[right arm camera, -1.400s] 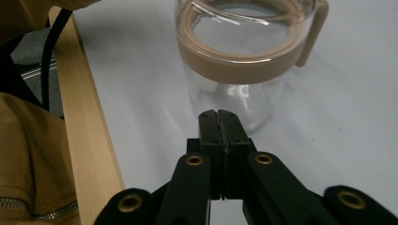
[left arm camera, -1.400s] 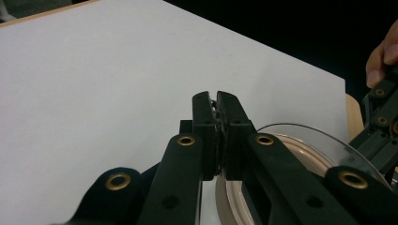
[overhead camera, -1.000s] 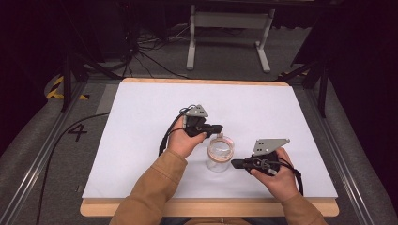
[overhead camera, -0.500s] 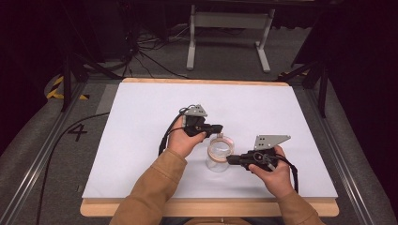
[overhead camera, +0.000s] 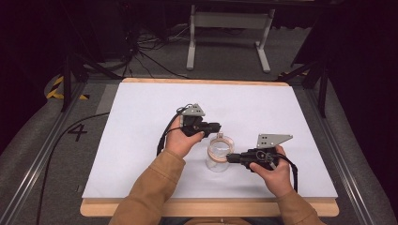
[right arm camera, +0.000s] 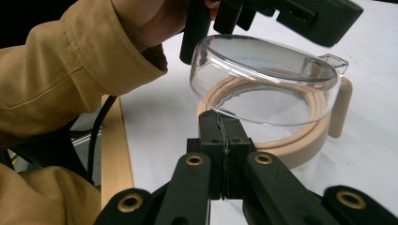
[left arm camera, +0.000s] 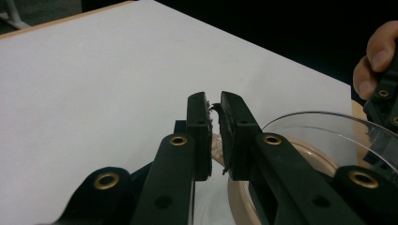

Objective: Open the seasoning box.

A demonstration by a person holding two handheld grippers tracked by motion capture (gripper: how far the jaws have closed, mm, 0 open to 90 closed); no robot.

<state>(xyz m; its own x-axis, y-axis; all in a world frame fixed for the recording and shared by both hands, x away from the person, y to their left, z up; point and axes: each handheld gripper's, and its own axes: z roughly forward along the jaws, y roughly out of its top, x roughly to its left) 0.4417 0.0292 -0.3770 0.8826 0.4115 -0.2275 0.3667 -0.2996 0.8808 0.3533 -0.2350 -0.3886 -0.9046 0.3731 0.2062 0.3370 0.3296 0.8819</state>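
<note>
Looking down from the high view, a clear jug [overhead camera: 218,153] with a beige ring near its rim stands on the white table [overhead camera: 141,122], toward the near edge. The left gripper [overhead camera: 215,126] is held just behind the jug, its jaws pointing toward the beige handle tab on the jug's far side. The right gripper [overhead camera: 231,158] comes in from the jug's right, its tips at the rim. Both hands wear tan sleeves [overhead camera: 148,192].

In the left gripper view, the left gripper [left arm camera: 215,105] has its jaws narrowly apart, with a slim gap between the pads; nothing is clamped, and the beige handle shows just below them. The jug [left arm camera: 324,136] lies to the lower right, the person's other hand [left arm camera: 373,58] beyond it.

In the right gripper view, the right gripper [right arm camera: 220,123] has its jaws pressed together right at the near wall of the jug [right arm camera: 265,77]; whether they pinch the clear rim I cannot tell. The left gripper [right arm camera: 213,23] hovers over the jug's far side.
</note>
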